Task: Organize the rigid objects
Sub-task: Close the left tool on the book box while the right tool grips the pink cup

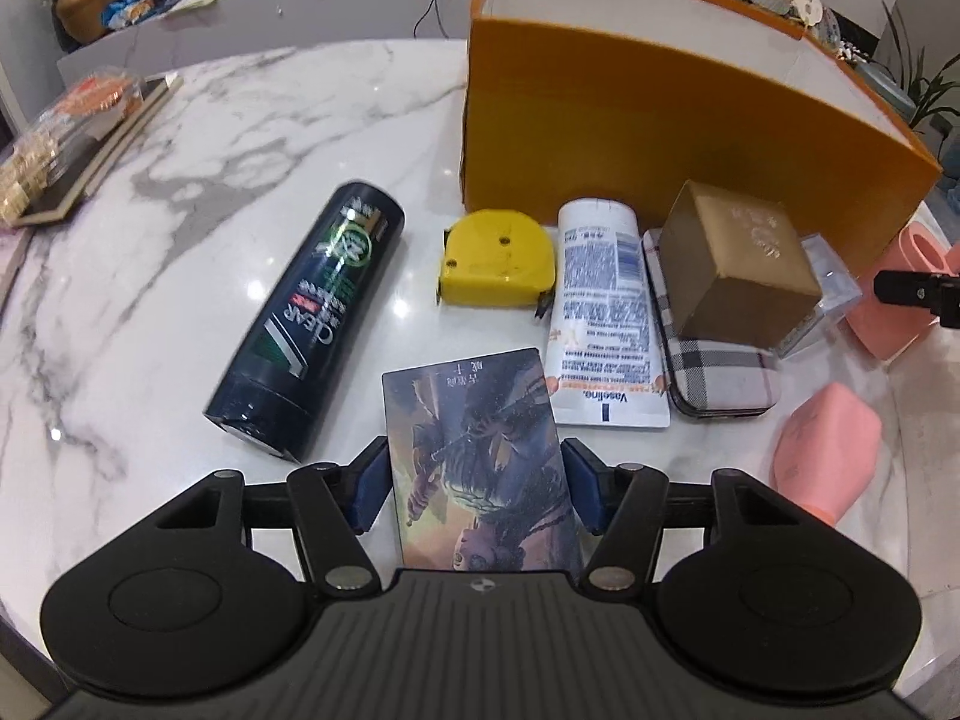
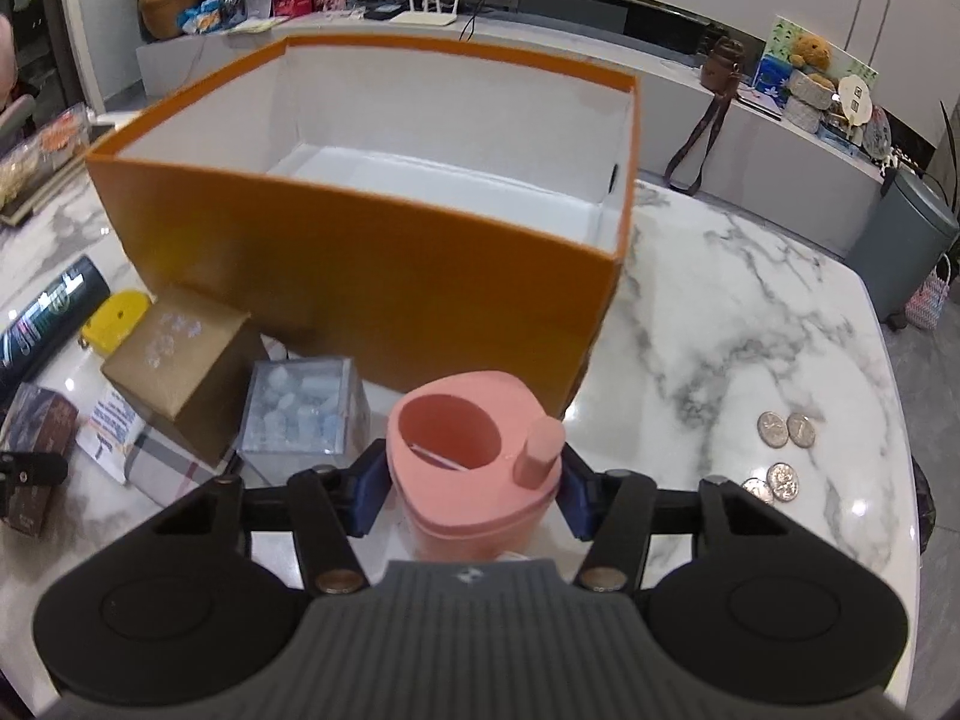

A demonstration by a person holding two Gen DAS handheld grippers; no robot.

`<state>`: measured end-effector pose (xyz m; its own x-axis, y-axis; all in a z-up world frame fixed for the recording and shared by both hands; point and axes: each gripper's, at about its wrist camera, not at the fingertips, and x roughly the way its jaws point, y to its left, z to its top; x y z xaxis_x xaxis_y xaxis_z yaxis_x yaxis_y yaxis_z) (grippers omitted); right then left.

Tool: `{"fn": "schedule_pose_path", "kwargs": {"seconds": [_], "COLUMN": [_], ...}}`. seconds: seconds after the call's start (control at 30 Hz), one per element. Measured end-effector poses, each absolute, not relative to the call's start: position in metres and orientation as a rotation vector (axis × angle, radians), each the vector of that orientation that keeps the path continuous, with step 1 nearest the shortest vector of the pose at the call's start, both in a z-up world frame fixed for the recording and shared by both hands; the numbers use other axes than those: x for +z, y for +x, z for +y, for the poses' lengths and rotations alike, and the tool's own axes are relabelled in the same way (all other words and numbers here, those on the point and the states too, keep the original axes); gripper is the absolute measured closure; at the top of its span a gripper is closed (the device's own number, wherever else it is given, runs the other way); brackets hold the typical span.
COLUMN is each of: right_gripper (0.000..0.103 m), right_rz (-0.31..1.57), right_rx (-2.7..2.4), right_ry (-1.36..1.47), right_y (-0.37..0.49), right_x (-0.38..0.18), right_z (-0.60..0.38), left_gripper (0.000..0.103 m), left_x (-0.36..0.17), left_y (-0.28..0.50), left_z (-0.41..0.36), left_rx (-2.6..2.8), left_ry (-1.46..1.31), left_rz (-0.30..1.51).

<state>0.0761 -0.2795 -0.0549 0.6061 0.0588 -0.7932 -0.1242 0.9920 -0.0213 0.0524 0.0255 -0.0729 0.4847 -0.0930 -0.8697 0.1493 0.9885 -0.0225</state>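
My left gripper (image 1: 478,486) is shut on a flat box with a printed picture (image 1: 474,414), its blue pads pressing both long sides low over the marble table (image 1: 180,228). My right gripper (image 2: 474,495) is shut on a pink lidded cup (image 2: 462,444) with a round opening and a small knob, held just in front of the open orange box (image 2: 360,276). That box has a white inside with nothing in it. In the left wrist view the orange box (image 1: 660,120) stands behind the row of objects.
On the table lie a dark shampoo bottle (image 1: 312,324), a yellow tape measure (image 1: 495,258), a Vaseline tube (image 1: 603,312), a brown cube box (image 1: 744,264) on a plaid case (image 1: 714,372), a clear box (image 2: 303,414) and another pink piece (image 1: 822,456). Several coins (image 2: 780,450) lie to the right.
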Motion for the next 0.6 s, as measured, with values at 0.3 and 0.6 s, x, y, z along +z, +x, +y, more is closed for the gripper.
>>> {"fn": "schedule_pose_path", "kwargs": {"seconds": [0.3, 0.6], "right_gripper": [0.046, 0.046], "right_rz": [0.866, 0.776], "right_rx": [0.11, 0.108], "right_ry": [-0.027, -0.001], "right_y": [0.063, 0.045], "right_x": [-0.03, 0.004], "right_z": [-0.289, -0.294], "left_gripper": [0.036, 0.036], "left_x": [-0.053, -0.042], "left_y": [0.043, 0.038], "left_z": [0.027, 0.031], "left_rx": [-0.164, -0.17], "left_ry": [0.092, 0.114], "left_rz": [0.992, 0.946]}}
